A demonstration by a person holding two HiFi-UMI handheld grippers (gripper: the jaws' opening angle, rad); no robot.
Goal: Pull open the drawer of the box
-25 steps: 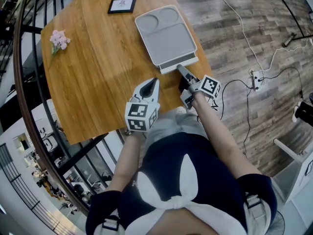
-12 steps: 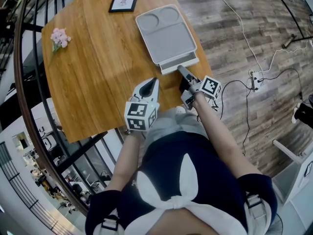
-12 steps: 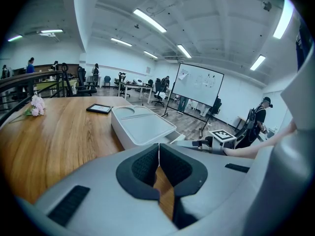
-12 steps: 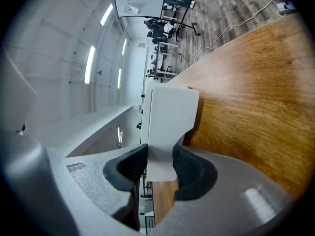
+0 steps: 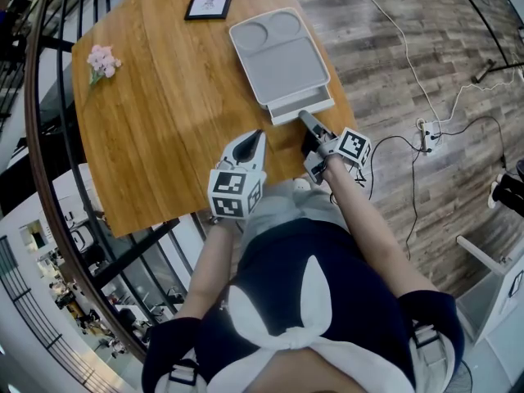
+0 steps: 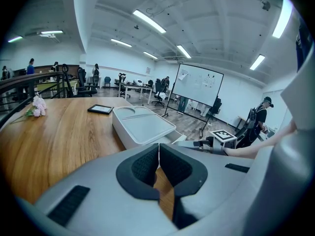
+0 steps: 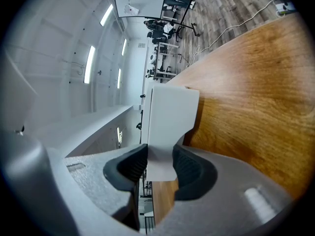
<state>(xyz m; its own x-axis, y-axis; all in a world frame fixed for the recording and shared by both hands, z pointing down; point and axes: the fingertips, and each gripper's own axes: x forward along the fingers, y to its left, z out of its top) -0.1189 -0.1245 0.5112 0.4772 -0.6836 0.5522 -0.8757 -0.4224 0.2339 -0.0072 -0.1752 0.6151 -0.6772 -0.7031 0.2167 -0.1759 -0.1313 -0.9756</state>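
Pinching the drawer [image 5: 304, 102] front, it seems, is the right gripper [image 5: 304, 119].

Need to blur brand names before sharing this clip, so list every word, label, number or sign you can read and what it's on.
No text can be read.
Small black frame: print inside, too small to read.
Whiteboard: scribbles and sheets, too blurred.
Marker cubes: square patterns, no letters.
Grey box: no print visible.

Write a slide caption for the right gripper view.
The right tongs clamp the front of the white drawer, with the wooden table alongside.
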